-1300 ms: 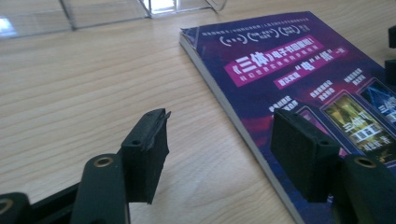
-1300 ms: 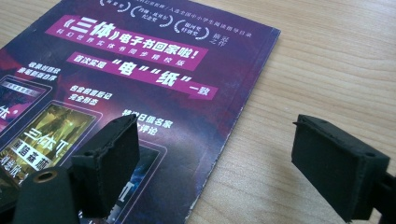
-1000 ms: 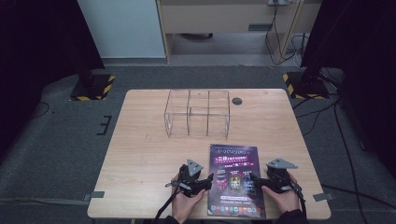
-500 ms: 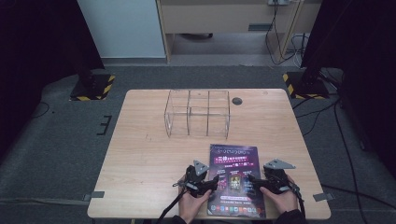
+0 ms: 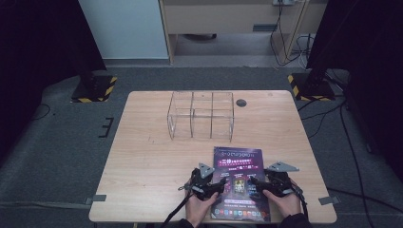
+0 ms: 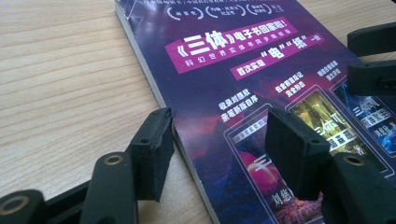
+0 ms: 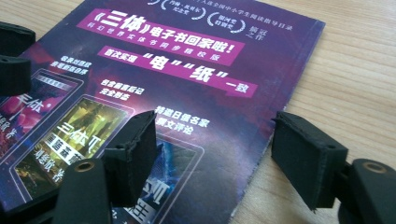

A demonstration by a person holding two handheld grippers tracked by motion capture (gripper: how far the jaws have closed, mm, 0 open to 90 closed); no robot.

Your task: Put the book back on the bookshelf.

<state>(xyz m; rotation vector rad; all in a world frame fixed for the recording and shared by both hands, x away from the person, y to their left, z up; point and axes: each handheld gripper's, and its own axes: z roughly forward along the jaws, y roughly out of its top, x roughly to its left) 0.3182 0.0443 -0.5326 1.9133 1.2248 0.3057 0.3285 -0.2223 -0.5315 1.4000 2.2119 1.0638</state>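
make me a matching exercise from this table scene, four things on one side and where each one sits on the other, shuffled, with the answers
Things
1. purple book
2. clear divided box
3. left gripper
4. right gripper

Places
A. at the book's right edge, one jaw over the cover and one over the bare table
B. flat at the near edge of the table, between the two hands
C. at the book's left edge, jaws straddling the spine side
D. farther back on the table, beyond the book

Pairs: 1-B, 2-D, 3-C, 4-A
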